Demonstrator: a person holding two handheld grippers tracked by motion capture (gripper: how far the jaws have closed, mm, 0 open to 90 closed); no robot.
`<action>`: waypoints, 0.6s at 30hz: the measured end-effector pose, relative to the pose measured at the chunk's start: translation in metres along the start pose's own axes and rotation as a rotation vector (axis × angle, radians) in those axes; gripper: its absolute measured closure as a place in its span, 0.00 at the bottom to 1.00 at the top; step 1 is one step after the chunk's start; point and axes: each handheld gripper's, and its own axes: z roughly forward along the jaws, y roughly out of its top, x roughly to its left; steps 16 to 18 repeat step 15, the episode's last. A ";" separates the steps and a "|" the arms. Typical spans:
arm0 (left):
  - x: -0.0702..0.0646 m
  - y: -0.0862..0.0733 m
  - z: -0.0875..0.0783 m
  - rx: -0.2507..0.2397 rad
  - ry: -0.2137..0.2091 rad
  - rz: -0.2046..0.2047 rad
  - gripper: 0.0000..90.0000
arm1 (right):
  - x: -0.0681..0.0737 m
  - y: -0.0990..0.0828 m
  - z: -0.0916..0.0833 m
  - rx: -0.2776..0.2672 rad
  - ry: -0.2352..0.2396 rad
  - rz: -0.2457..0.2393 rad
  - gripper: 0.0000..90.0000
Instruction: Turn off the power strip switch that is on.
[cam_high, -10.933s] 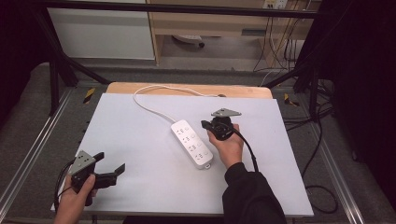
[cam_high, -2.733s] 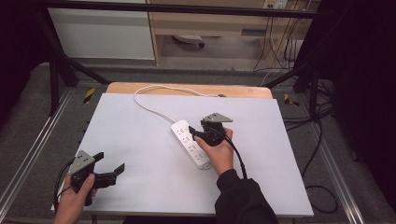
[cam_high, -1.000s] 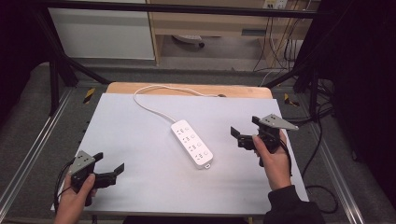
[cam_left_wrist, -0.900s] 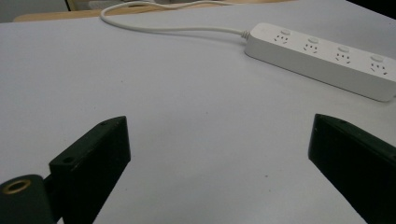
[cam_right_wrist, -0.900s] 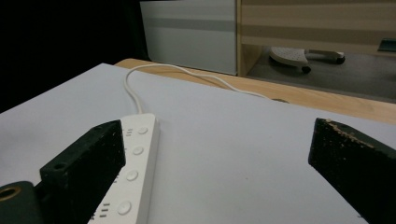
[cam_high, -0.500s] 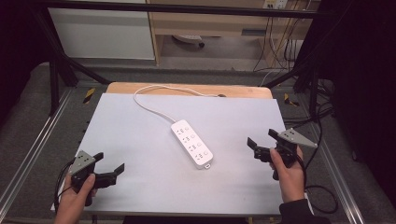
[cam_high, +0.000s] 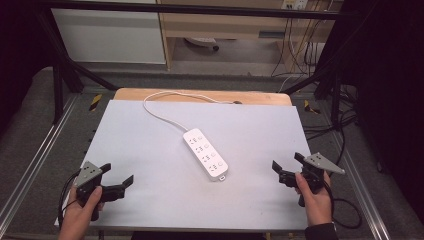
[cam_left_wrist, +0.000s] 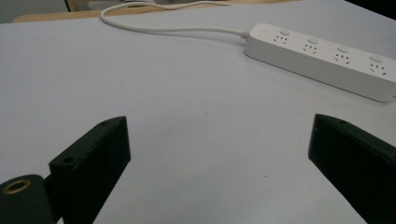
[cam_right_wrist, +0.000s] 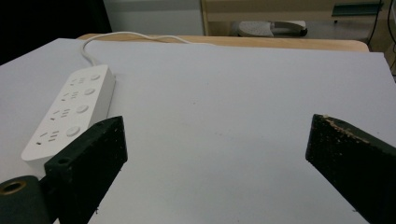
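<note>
Here the white power strip (cam_high: 205, 154) lies in the middle of the bench (cam_high: 150, 140). The left gripper (cam_high: 118, 178) and right gripper (cam_high: 286, 166) wait on either side of the strip, well apart from it, jaws wide apart and empty.

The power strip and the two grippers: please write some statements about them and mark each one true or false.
1. The power strip lies flat on the table. True.
2. The right gripper is closed on the strip. False: it is open, apart from the strip.
3. The strip has four sockets. True.
4. The left gripper holds the white cable. False: it is open and holds nothing.
5. A plug sits in one socket. False: no socket has a plug.
</note>
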 end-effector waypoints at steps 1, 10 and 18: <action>0.000 0.000 0.000 -0.001 0.000 0.000 0.06 | 0.000 -0.002 0.000 0.002 0.001 0.004 0.07; 0.000 0.000 -0.001 -0.005 -0.002 -0.004 0.06 | 0.003 -0.019 0.005 0.054 -0.008 -0.018 0.07; -0.001 0.001 -0.001 -0.009 -0.006 0.000 0.06 | 0.002 -0.029 0.015 0.124 -0.034 -0.016 0.07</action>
